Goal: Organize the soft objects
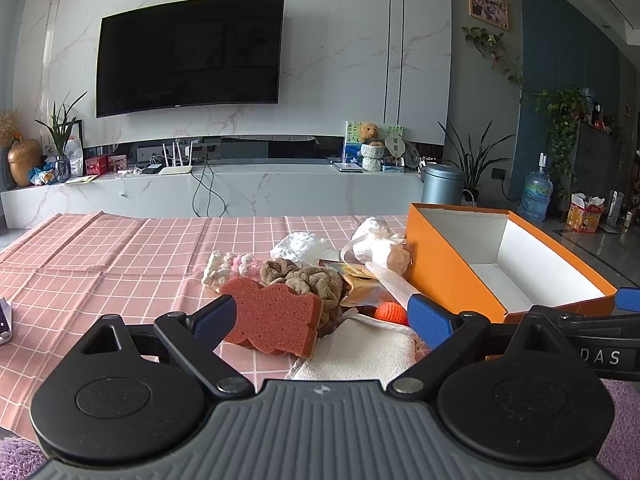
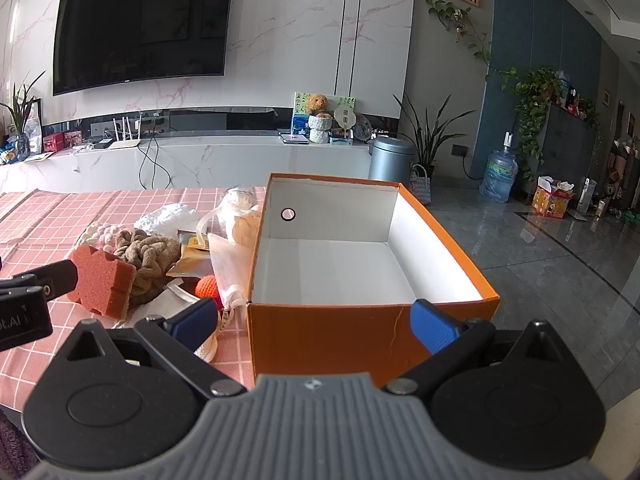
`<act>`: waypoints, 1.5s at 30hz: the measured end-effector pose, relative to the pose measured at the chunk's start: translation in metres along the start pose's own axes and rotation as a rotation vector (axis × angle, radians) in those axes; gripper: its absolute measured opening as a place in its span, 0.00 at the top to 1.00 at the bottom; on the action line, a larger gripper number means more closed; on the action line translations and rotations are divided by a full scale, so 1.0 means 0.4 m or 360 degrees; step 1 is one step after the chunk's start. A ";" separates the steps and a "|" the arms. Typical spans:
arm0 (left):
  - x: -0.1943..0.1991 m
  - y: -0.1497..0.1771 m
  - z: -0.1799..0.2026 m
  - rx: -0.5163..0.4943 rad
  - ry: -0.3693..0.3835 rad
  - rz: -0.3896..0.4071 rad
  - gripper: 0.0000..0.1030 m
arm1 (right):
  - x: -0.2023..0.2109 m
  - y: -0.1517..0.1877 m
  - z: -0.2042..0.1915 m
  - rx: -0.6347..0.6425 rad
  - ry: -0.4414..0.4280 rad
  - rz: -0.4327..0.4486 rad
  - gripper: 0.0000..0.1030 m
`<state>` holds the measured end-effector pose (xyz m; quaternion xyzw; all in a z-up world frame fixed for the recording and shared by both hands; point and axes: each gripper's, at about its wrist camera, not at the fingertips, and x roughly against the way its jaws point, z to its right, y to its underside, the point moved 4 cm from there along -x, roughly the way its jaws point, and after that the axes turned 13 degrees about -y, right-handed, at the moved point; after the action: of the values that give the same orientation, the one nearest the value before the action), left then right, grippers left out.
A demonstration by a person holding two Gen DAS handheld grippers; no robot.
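Left gripper [image 1: 324,320] fingers apart, straddling the sponge [image 1: 274,322] at the pile's near-left, left of the box [image 2: 372,320]. Right gripper [image 2: 316,326] fingers apart, at the box's near wall. Close low on the sponge, avoid snagging the brown cloth [image 1: 308,280] behind.

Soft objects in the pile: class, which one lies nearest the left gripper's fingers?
The red-brown sponge, right beside the left finger pad; the brown scrunchie and white fluffy item lie farther back.

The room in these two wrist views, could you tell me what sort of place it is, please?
Most likely a home living room: a wall-mounted television above a long marble media console, leafy houseplants, and a table with a pink checked tablecloth.
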<state>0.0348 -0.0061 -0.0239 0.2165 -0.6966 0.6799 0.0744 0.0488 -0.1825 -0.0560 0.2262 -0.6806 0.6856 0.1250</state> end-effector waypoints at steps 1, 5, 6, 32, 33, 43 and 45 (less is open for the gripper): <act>0.002 0.001 0.002 0.0000 0.0000 0.0000 0.00 | 0.001 0.000 0.001 -0.0002 0.0002 0.0000 0.02; 0.003 0.001 0.002 0.0000 0.0001 0.0000 0.00 | 0.004 0.001 0.003 -0.0004 0.0004 -0.0001 0.02; 0.002 0.000 0.001 0.0001 0.0003 -0.0001 0.00 | 0.004 0.002 0.001 -0.0004 0.0006 -0.0003 0.02; -0.010 0.019 -0.012 -0.0043 0.0093 -0.0104 0.00 | -0.062 0.030 0.016 -0.0165 -0.0321 -0.0124 0.02; -0.017 0.022 -0.018 -0.0039 0.0100 -0.0128 0.00 | -0.075 0.037 0.013 -0.0173 -0.0339 -0.0161 0.02; -0.088 0.062 -0.067 -0.0019 0.0155 -0.0386 0.07 | -0.132 0.054 -0.115 0.0018 -0.0596 -0.0335 0.22; -0.103 0.071 -0.081 -0.0012 0.0141 -0.0426 0.10 | -0.146 0.051 -0.139 0.0065 -0.0630 -0.0347 0.31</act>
<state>0.0539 0.0335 -0.0643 0.2771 -0.6601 0.6701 0.1960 0.0817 -0.1204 -0.1002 0.4310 -0.6494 0.6238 0.0577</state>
